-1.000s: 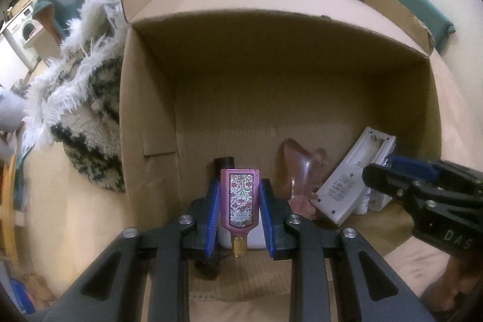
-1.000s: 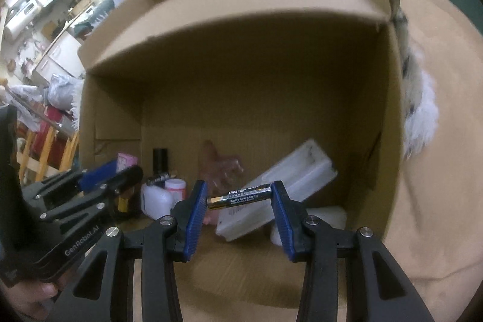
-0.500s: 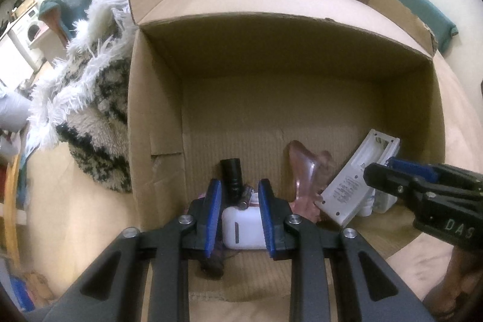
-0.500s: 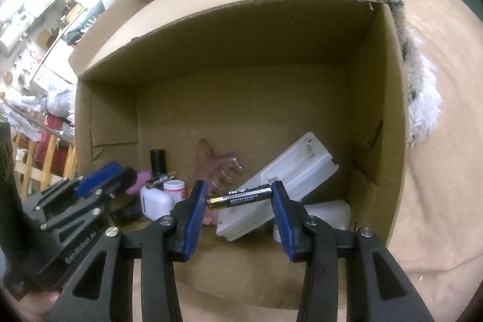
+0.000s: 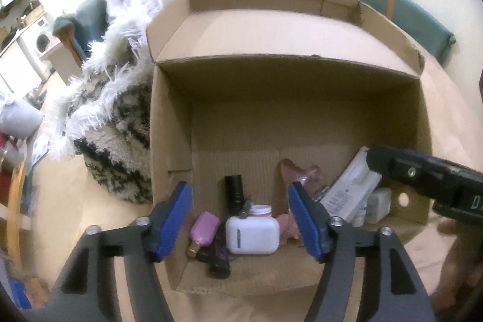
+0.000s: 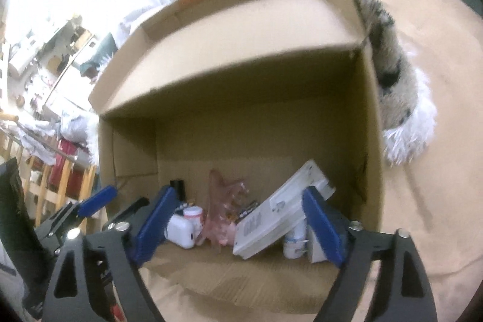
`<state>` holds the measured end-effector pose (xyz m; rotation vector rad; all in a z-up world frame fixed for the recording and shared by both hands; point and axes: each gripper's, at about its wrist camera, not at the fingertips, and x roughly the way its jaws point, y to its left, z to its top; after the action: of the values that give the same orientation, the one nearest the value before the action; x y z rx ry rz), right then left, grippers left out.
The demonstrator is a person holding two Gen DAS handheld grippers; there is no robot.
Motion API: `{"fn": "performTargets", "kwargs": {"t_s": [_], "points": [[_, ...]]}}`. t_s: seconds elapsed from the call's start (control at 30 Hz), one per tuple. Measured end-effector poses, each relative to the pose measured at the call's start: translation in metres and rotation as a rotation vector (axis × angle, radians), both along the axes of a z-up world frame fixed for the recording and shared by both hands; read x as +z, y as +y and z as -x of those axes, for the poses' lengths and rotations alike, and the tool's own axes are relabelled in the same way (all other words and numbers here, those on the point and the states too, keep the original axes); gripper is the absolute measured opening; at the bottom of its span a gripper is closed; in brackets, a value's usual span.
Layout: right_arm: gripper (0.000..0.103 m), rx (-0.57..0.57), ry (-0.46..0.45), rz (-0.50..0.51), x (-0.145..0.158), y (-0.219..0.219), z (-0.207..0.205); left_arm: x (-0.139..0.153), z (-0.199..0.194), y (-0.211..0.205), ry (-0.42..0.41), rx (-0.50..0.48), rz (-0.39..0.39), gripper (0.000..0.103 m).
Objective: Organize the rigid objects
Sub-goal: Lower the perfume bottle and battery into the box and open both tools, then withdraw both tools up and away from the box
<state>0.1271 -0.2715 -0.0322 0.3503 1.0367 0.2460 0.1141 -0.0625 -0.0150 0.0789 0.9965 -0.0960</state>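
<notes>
Blown-out background, shadowed centre, fisheye-warped edges, right view motion-blurred

One cardboard box (image 5: 169,141) holds the lot. Inside — one pink perfume bottle (image 5: 204,227) at seven o'clock, one white rectangular case (image 5: 252,234) beside it, one black cylinder (image 5: 234,192) behind, one translucent pink piece (image 5: 291,174), one white remote-like slab (image 5: 347,192) at four o'clock — and two small white containers (image 6: 295,240) beneath that slab.

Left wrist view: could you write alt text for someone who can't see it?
A cardboard box lies open toward the camera, holding a white case, a pink bottle, a black tube and a white remote. The left gripper hangs empty before it, jaws open; the right gripper enters from the right.
</notes>
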Motion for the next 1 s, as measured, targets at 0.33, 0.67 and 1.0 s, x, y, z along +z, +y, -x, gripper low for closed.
{"fn": "performTargets", "kwargs": {"t_s": [0.33,0.67,1.0], "points": [[0.103,-0.075,-0.091,-0.002,0.026,-0.005,0.022,0.024,0.013,0.007,-0.022,-0.016,0.029,0.066],[0.103,-0.027,-0.18,0.098,0.053,0.011,0.06,0.058,0.046,0.031,-0.13,-0.035,0.038,0.066],[0.103,-0.073,-0.191,0.093,0.051,0.015,0.115,0.063,0.106,0.045,-0.151,-0.011,0.063,0.078]]}}
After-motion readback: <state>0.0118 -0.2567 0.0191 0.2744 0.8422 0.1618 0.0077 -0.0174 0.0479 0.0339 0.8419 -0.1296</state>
